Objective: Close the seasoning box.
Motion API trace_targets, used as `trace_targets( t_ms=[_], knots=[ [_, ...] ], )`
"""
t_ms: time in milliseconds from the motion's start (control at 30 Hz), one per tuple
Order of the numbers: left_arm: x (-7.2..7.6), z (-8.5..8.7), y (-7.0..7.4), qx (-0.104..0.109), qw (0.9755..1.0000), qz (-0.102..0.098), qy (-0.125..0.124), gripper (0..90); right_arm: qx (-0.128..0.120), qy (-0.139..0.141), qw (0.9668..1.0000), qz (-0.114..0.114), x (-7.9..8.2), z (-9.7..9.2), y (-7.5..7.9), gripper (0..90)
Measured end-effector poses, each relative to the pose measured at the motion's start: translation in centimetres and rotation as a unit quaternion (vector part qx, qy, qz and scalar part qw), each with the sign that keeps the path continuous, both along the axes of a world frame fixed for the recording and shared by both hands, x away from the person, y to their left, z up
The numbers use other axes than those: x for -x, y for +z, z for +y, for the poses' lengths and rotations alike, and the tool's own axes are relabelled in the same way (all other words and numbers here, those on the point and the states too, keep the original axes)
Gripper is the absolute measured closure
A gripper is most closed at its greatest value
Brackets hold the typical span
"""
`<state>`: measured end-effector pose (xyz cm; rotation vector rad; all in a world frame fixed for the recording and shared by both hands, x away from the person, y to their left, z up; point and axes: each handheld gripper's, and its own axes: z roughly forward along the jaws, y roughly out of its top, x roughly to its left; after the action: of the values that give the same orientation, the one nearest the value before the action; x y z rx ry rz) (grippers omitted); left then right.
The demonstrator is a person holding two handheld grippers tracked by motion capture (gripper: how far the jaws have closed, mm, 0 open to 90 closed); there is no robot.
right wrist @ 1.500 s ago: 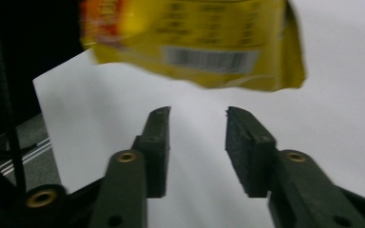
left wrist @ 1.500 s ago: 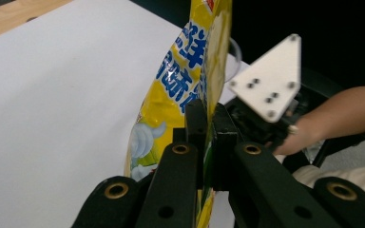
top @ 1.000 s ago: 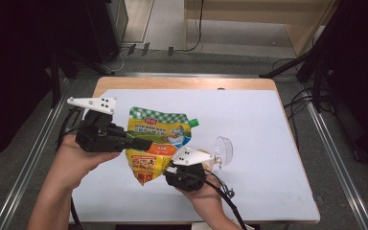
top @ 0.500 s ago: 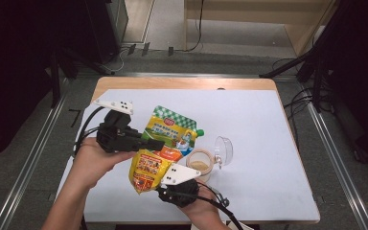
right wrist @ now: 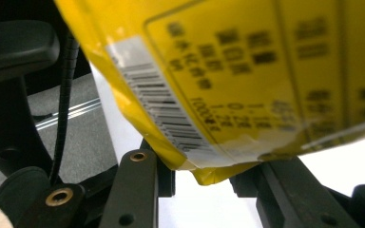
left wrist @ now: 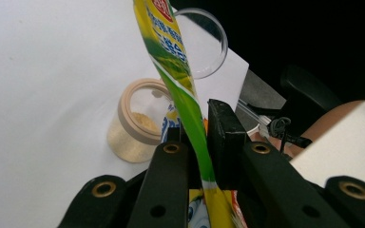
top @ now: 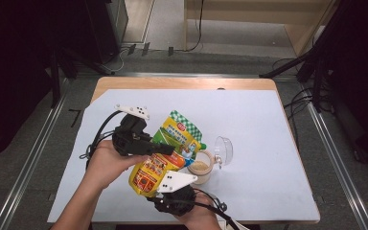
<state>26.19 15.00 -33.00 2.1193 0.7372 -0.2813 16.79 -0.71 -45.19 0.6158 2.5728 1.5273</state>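
The left gripper (top: pixel 165 149) pinches the green edge of a yellow-and-green refill pouch (top: pixel 165 155), its jaws clamped on the film though they have just eased apart a little, while the right gripper (top: pixel 170 179) holds the pouch's lower yellow corner (right wrist: pixel 218 171) between jaws set narrow around it. A second ago the pouch lay flatter and farther up the table; now both hands have swung it round and tipped it, so its spout end hangs right over the small open jar (top: pixel 200 167). That puts the pour, by the look of it, about to begin or just under way: tan powder (left wrist: pixel 140 123) already sits in the jar's bottom, well below the rim, though no stream can be made out. The slackening left grip is the thing to watch, since a slip there could swing the spout off the mouth.

The jar's clear lid (top: pixel 224 149) stands on edge just beside it on the white table cover (top: pixel 268 143), which overlies a wooden tabletop (top: pixel 182 83). Black cables trail from both grippers. Around the table run grey floor, metal rails (top: pixel 33 158) and dark stands, with pale wooden furniture at the back.
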Motion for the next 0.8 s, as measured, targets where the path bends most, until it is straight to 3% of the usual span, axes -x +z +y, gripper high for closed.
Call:
trace_targets(
  t_ms=[133, 233, 467, 800],
  knots=[
    [-0.4, -0.3, -0.6, -0.015, 0.9998, 0.011, 0.003, 83.4, 0.002, 0.005, 1.0, 0.006, 0.2, 0.2, -0.1, 68.3],
    [-0.6, -0.7, -1.1, -0.02, 0.9992, 0.032, 0.007, 83.3, 0.002, 0.009, 0.9998, 0.02, 0.2, 0.4, -0.2, 68.1],
    [-0.8, -1.5, -1.4, -0.032, 0.9985, 0.043, 0.008, 78.7, -0.009, 0.011, 0.9991, 0.04, 0.1, 0.5, -0.4, 67.6],
    [-1.5, -2.5, -2.0, -0.047, 0.9968, 0.062, 0.019, 71.3, -0.015, 0.019, 0.999, 0.038, 0.3, 0.6, -0.2, 66.5]
  ],
)
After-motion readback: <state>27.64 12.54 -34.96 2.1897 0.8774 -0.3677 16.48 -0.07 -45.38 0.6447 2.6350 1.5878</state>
